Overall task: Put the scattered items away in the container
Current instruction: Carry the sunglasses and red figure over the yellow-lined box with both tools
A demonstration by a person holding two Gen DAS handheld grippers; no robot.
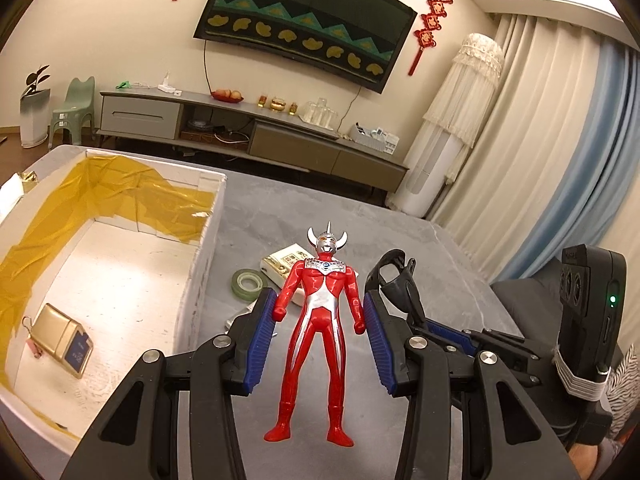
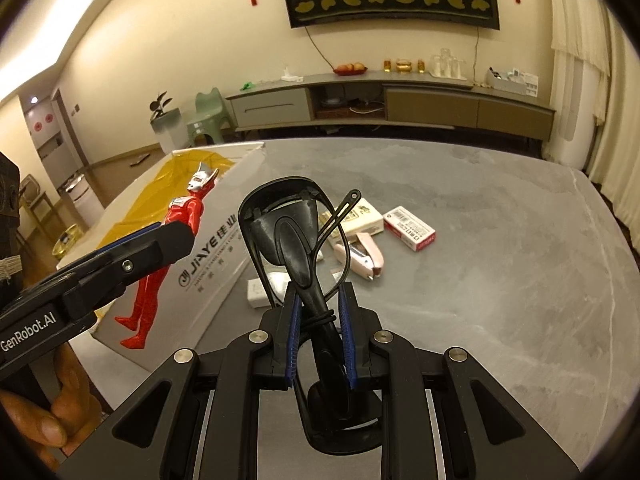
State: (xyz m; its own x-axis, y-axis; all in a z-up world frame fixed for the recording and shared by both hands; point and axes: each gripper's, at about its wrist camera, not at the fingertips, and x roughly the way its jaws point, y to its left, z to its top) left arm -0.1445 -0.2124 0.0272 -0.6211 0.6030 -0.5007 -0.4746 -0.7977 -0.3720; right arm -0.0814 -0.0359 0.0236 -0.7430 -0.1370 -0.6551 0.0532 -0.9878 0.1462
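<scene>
A red and silver horned hero figure hangs upright between the blue pads of my left gripper, which is shut on its arms. It hovers over the grey table, just right of the white box lined with yellow tape. In the right wrist view the figure hangs in front of the box's printed side. My right gripper is shut on folded black glasses, which stick up above the table; those glasses also show in the left wrist view.
A gold pack and a small pink item lie in the box. On the table are a green tape roll, a cream box, a pink stapler, a red-white box and a small white box. A hand holds the left gripper.
</scene>
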